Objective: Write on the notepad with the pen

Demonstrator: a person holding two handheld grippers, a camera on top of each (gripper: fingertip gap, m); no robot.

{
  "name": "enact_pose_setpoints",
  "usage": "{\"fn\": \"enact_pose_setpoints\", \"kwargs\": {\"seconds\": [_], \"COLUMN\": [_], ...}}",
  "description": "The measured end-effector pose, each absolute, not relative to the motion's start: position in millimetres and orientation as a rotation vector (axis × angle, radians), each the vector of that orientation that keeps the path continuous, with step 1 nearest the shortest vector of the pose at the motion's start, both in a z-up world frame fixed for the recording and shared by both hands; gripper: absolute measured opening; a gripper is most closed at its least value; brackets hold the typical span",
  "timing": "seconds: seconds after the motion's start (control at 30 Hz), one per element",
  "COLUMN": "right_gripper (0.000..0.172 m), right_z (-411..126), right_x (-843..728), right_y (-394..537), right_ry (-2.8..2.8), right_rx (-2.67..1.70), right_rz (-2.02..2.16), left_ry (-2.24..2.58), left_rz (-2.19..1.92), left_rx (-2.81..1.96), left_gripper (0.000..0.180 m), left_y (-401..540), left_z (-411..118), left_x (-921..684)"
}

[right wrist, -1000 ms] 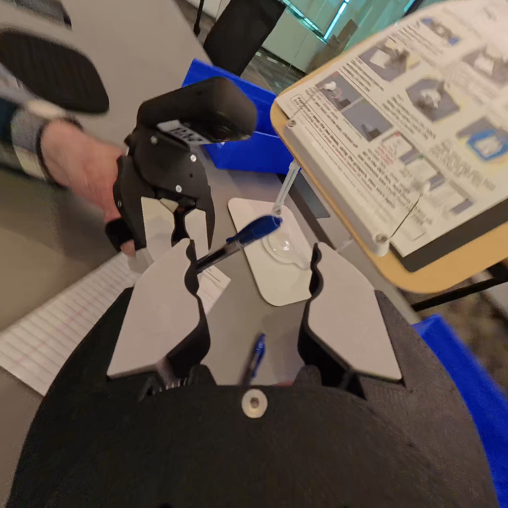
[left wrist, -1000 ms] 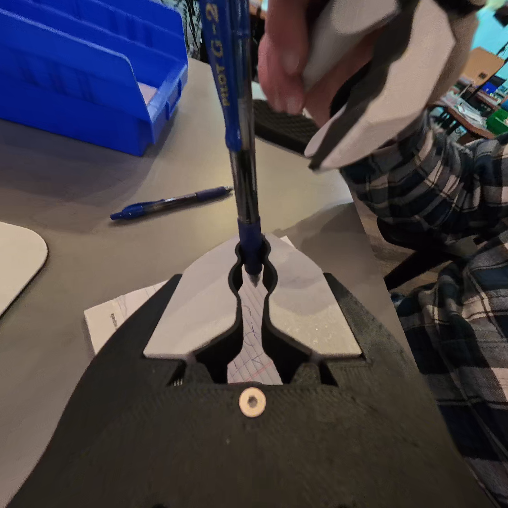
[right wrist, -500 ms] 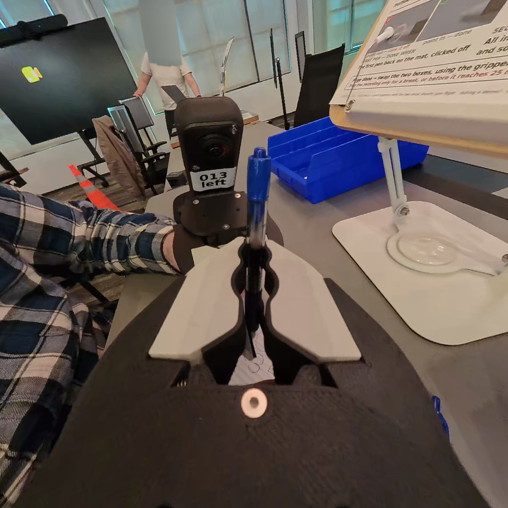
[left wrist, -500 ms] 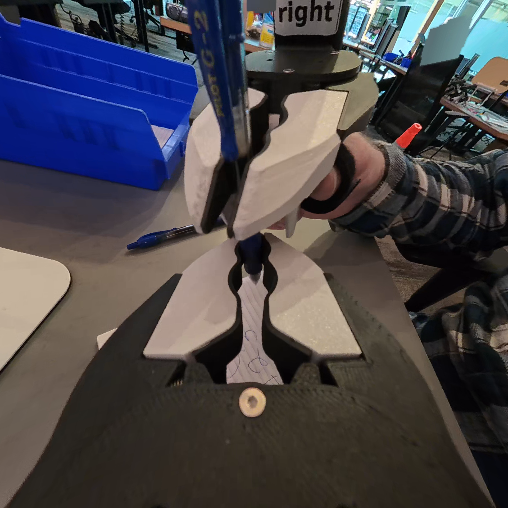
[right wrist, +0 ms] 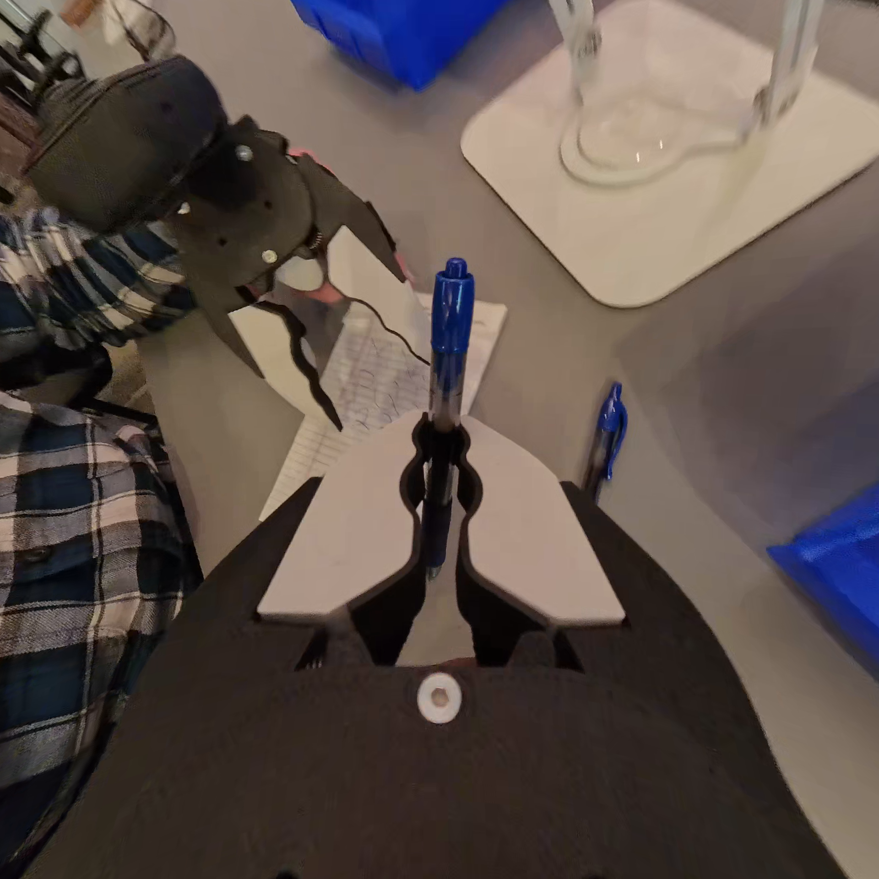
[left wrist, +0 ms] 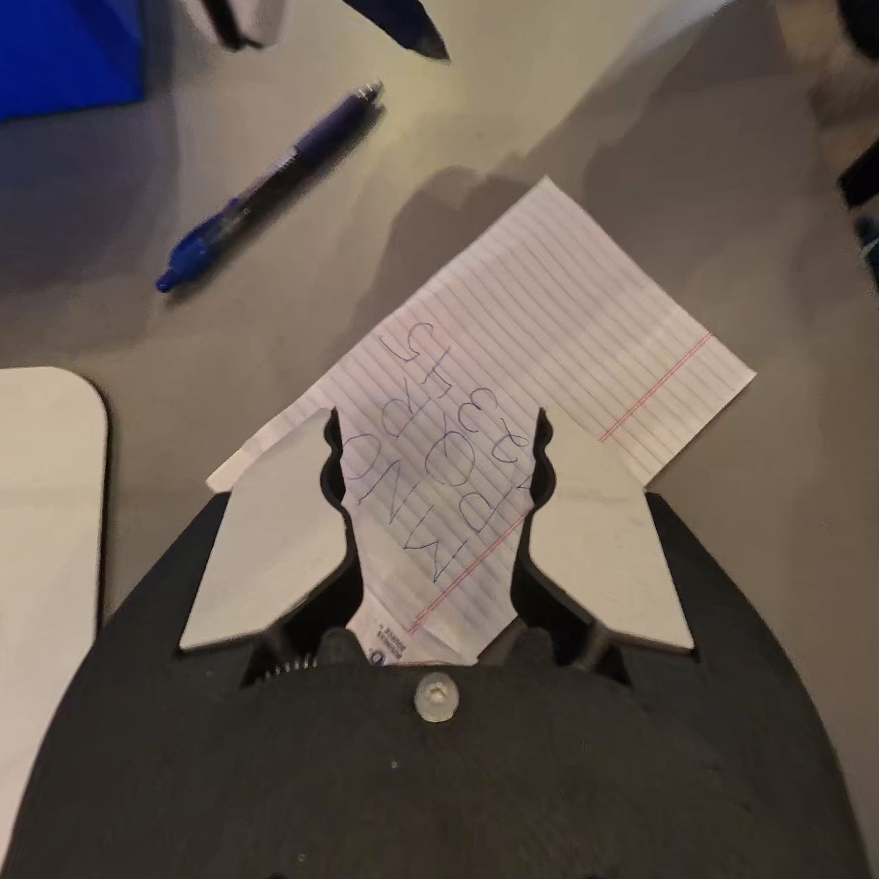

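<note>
The grey desk (left wrist: 475, 142) carried everything, and the notepad (left wrist: 571, 309) on it serves as the landmark. A white mat (right wrist: 666, 228) lay beyond the notepad's far right corner in the right wrist view, bearing a clear stand base (right wrist: 618, 157). A blue bin (right wrist: 409, 38) stood farther off past the notepad, and part of another blue bin (right wrist: 832, 561) lay well to the notepad's right. A plaid sleeve (right wrist: 71, 499) filled the space left of the notepad.

The left gripper (left wrist: 437, 418) hovered over the notepad with its fingers (left wrist: 266, 523) spread wide apart, nothing between them but the written page below. The right gripper (right wrist: 440, 428) was at the notepad's near edge, its fingers (right wrist: 361, 523) closed tight against a blue pen (right wrist: 449, 333). That pen stood nearly upright, its blue cap end rising over the notepad and its tip pointing down behind the fingertips.

The notepad itself was a lined white sheet with red margin lines, lying askew on the desk and bearing blue handwriting across its middle. A second blue pen (left wrist: 271, 190) lay flat on the desk, near the notepad but apart from it, off one side edge.
</note>
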State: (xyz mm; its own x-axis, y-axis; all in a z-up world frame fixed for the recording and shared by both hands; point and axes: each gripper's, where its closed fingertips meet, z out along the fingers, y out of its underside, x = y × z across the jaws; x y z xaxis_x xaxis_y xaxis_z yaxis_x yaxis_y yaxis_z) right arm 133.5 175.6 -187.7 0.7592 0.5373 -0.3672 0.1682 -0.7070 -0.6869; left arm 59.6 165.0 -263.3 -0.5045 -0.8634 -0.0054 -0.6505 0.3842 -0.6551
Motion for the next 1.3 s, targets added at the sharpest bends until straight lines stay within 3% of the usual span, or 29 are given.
{"fn": "enact_pose_setpoints", "kwargs": {"seconds": [0.23, 0.57, 0.83, 1.17, 1.3], "right_gripper": [0.008, 0.008, 0.009, 0.04, 0.039], "right_z": [-237, -274, -275, -248, -235], "right_x": [142, 148, 149, 154, 124], "right_y": [171, 182, 186, 187, 163], "right_ry": [-0.472, -0.499, -0.564, -0.531, -0.584], "right_rx": [-2.564, -2.735, -2.745, -2.622, -2.554], "right_rz": [0.735, 0.581, 0.52, 0.379, 0.467], "left_ry": [2.347, 2.283, 2.366, 2.429, 2.377], "left_rz": [-0.703, -0.696, -0.751, -0.717, -0.706], "left_rx": [-1.339, -1.364, -1.338, -1.335, -1.403], "left_gripper": [0.093, 0.087, 0.093, 0.096, 0.096], "left_y": [161, 151, 148, 148, 144], "left_z": [-278, -275, -272, -280, -280], "left_x": [65, 67, 57, 49, 53]}}
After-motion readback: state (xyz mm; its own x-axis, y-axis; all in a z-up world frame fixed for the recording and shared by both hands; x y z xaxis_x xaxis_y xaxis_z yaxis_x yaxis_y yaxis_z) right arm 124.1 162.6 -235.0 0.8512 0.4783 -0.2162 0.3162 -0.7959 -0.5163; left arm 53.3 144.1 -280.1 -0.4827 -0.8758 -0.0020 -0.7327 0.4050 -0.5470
